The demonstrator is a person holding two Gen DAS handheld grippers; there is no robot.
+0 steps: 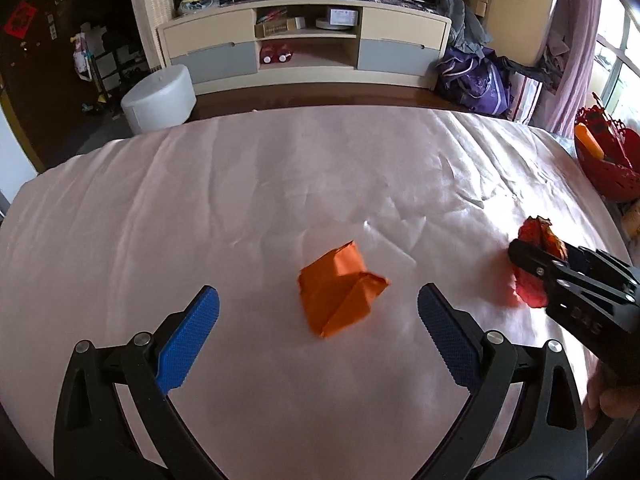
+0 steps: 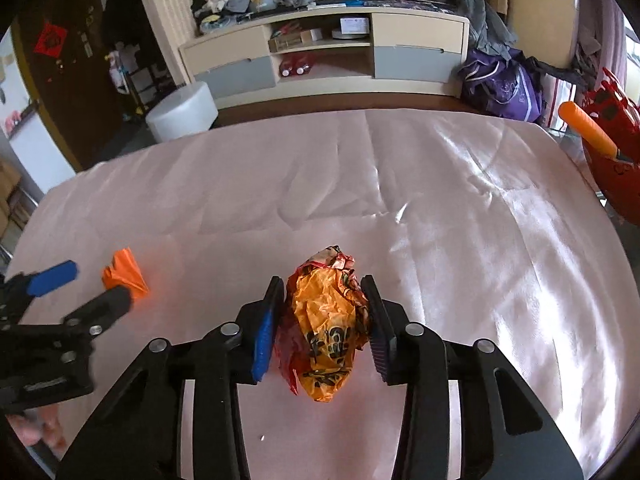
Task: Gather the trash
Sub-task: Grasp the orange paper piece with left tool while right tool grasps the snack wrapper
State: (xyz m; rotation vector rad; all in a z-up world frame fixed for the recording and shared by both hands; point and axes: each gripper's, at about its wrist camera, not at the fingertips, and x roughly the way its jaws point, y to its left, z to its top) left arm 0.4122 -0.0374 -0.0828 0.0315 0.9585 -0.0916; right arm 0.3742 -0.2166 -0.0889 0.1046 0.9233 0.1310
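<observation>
Right gripper [image 2: 322, 312] fingers clamp crumpled wrapper [image 2: 326, 332]; left gripper [image 1: 318, 308] fingers wide, straddling orange paper [image 1: 340, 290].

Table layout. The folded paper [image 1: 340, 290] lies on the tablecloth [image 1: 280, 184], between the spread fingers of the left gripper [image 1: 318, 312] and apart from both. To its right, the crumpled wrapper [image 2: 328, 324] sits pinched between the fingers of the right gripper [image 2: 322, 300]. A basket [image 1: 608, 160] stands at the table's far right edge. Behind the table, a round stool [image 1: 160, 98] stands on the floor to the left; a cabinet [image 1: 308, 46] runs along the wall, with a bundle of bags [image 1: 476, 80] at its right end.
</observation>
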